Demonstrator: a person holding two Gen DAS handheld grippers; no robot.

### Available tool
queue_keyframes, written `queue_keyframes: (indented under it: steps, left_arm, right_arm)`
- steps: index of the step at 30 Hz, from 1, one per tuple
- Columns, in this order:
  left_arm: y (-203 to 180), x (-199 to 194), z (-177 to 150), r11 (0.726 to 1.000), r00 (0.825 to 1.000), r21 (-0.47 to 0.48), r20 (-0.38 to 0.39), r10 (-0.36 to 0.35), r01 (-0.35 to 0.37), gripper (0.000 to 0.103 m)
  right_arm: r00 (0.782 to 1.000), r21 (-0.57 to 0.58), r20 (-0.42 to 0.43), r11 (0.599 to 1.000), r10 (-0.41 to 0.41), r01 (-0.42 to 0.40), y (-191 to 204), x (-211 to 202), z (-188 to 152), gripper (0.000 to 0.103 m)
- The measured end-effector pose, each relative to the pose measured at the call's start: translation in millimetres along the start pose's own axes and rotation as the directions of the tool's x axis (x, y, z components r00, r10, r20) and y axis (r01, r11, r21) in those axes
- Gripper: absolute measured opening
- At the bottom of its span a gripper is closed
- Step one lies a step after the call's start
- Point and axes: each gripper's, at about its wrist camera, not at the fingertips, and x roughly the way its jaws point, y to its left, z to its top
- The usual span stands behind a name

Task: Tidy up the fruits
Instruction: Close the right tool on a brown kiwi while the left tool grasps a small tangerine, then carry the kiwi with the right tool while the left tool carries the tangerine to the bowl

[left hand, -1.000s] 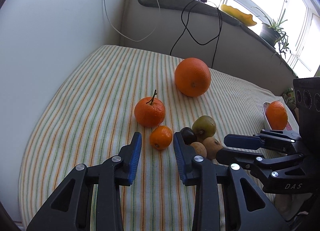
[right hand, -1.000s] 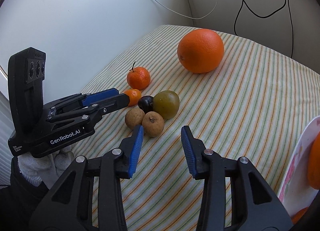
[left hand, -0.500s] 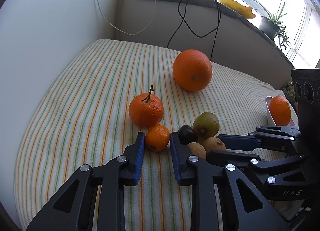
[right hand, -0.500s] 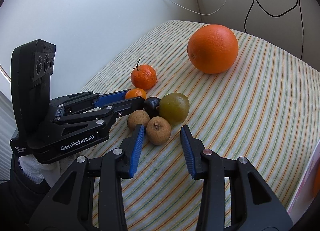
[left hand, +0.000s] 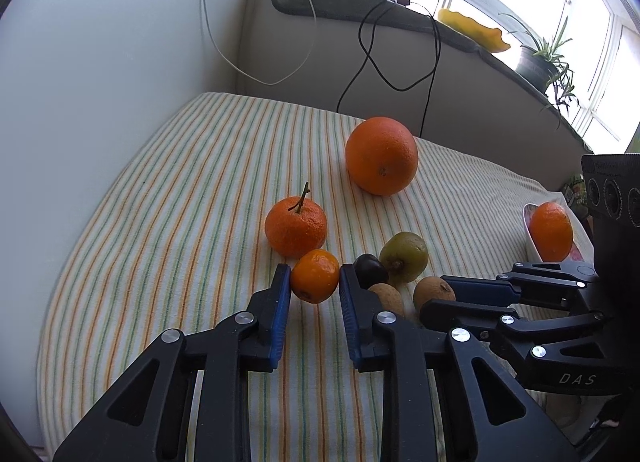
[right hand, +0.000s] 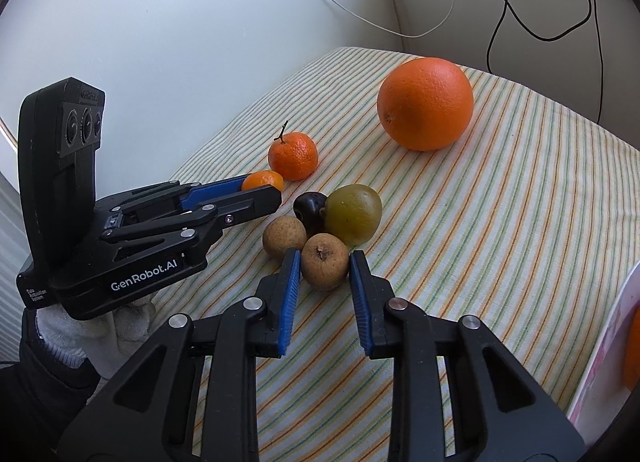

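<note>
Fruits lie on a striped cloth. My left gripper has closed its blue pads on a small mandarin, which rests on the cloth; it also shows in the right wrist view. My right gripper is open, its pads either side of a brown round fruit, with small gaps. Beside it lie a second brown fruit, a dark plum and a green fruit. A stemmed tangerine and a large orange lie farther back.
A white plate with an orange on it sits at the cloth's right edge. A white wall stands to the left. Cables hang down the back ledge. A plant pot stands on the sill.
Both grippers have moved forward. The left one's pads have narrowed onto the small mandarin. The right one's pads now flank the near brown fruit.
</note>
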Motion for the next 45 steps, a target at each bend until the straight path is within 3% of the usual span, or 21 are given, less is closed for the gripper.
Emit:
queue_keyframes:
  steps: [22,45]
  left_arm:
    - [-45.5,-33.8,-8.1,0.997,0.996,0.042,0.067,-0.064,0.062,0.022]
    - [-123.1,-23.6,-10.3,0.973,0.979,0.121,0.043,-0.2,0.194,0.022]
  right_arm:
    - [0.996,0.033,0.082,0.999,-0.026,0.023,-4.7,-60.8,-19.0,0.026]
    - [0.981,0.152,0.165,0.985,-0.102,0.077,-56.8,-145.5,-58.9,0.026]
